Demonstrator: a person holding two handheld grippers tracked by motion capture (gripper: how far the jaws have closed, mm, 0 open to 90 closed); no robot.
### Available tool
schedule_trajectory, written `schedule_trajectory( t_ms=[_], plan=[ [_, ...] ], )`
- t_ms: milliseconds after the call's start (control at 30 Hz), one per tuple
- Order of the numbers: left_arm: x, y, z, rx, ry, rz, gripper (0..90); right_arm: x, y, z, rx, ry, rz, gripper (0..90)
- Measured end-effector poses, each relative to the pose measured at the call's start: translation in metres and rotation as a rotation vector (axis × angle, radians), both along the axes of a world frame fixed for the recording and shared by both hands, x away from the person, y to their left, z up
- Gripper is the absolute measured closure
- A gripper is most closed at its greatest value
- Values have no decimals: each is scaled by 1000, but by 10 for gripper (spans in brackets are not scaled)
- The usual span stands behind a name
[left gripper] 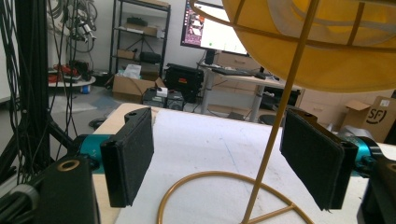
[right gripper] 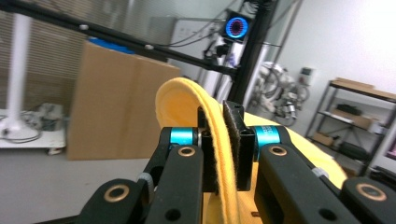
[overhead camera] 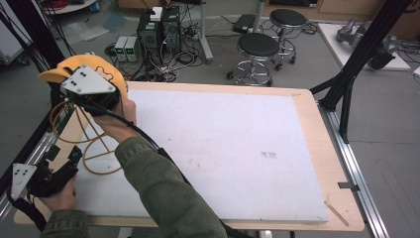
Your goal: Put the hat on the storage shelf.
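A yellow cap [overhead camera: 81, 64] sits on top of a gold wire stand [overhead camera: 99, 148] at the table's far left. My right gripper [overhead camera: 91, 94], reaching across from the right hand, is at the cap; in the right gripper view its jaws [right gripper: 223, 140] are shut on the cap's yellow edge [right gripper: 187, 102]. My left gripper [overhead camera: 72, 156] rests low at the front left corner, open. In the left gripper view its jaws [left gripper: 224, 163] stand wide on either side of the stand's upright rod [left gripper: 275, 126], without touching it, and the cap [left gripper: 327, 46] hangs overhead.
A white board [overhead camera: 223, 148] covers the wooden table [overhead camera: 317, 148]. Two black stools [overhead camera: 257, 47] and computer boxes [overhead camera: 158, 29] with cables stand on the floor beyond. Black frame posts rise at the right [overhead camera: 346, 84] and the left.
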State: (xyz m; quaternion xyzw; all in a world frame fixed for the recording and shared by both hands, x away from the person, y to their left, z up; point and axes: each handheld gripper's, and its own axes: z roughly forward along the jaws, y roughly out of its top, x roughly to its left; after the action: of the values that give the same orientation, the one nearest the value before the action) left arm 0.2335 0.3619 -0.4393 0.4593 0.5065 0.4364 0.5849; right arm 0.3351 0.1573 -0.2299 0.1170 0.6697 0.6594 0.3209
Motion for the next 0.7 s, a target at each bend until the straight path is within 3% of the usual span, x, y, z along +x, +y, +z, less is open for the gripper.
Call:
schedule_trajectory(
  t_ms=[167,467,700],
  plan=[
    [-1,1,0,0,0,2,262,-15,10,-6,-25,11,52,849],
    [-1,0,0,-2,0,1,262,-39,27,-17,-125,-42,98,845],
    [-1,1,0,-9,-3,5,262,-49,34,-35,-137,2,130,842]
  ],
)
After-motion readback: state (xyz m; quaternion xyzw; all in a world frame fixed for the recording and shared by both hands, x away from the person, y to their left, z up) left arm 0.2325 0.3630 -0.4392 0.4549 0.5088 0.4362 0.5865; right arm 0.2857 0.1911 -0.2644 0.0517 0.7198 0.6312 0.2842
